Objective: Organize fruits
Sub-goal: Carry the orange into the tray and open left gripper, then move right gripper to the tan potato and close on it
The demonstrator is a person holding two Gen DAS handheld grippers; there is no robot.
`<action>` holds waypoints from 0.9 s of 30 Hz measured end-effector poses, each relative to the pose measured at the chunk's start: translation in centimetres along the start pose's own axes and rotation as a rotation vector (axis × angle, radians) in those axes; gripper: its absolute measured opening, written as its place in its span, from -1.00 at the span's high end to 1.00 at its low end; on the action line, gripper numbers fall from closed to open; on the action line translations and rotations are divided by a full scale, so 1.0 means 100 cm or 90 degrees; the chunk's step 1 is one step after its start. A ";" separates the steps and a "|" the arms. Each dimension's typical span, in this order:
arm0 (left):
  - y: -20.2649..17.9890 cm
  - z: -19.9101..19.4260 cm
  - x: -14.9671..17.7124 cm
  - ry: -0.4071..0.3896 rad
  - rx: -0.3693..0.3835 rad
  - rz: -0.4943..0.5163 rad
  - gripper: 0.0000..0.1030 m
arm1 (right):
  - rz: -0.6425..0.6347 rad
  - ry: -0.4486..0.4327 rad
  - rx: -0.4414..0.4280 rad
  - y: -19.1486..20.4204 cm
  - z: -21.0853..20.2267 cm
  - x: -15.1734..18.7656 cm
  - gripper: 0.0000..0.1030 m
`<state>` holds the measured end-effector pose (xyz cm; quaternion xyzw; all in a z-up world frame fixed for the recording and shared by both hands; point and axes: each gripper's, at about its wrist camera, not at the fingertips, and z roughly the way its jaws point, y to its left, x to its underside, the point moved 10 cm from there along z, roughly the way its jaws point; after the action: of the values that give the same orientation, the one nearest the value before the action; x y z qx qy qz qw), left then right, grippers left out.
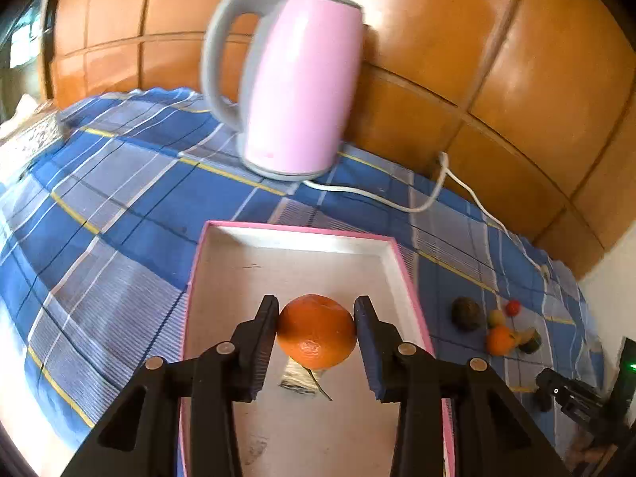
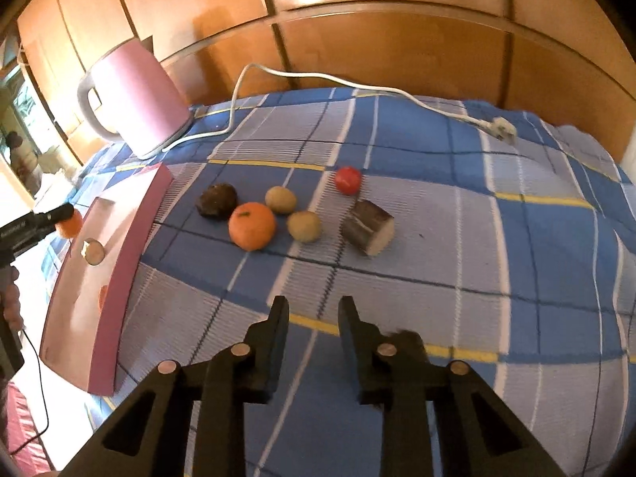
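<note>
My left gripper (image 1: 316, 330) clamps an orange (image 1: 317, 332) directly over the pink-rimmed tray (image 1: 409, 278) — release is straight down. My right gripper (image 2: 314, 318) is closed on nothing; the loose fruits (image 2: 294, 214) lie ahead, far side.

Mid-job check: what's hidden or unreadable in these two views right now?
- Left wrist: small object under the held orange, mostly covered by it.
- Left wrist: fruit pile on the cloth, too small to name.
- Right wrist: tray interior, near wall hides most of it.
- Right wrist: dark smear behind one finger, blurred.
</note>
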<state>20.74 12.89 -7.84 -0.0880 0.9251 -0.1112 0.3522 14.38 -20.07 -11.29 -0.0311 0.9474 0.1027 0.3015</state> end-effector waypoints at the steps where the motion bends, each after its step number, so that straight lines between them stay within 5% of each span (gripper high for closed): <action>1: 0.002 0.000 0.002 0.002 0.005 -0.007 0.12 | 0.002 0.003 -0.002 0.002 0.004 -0.003 0.50; 13: -0.012 -0.026 0.057 0.013 0.028 -0.034 -0.23 | -0.030 0.009 0.025 0.015 0.037 -0.027 0.59; 27: -0.053 -0.040 0.116 0.035 0.034 0.030 -0.40 | -0.022 0.029 0.023 0.007 0.060 -0.034 0.58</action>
<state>9.97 5.57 -10.81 -0.0538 0.9330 -0.1300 0.3313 20.40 -18.11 -13.96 -0.0443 0.9551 0.0796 0.2819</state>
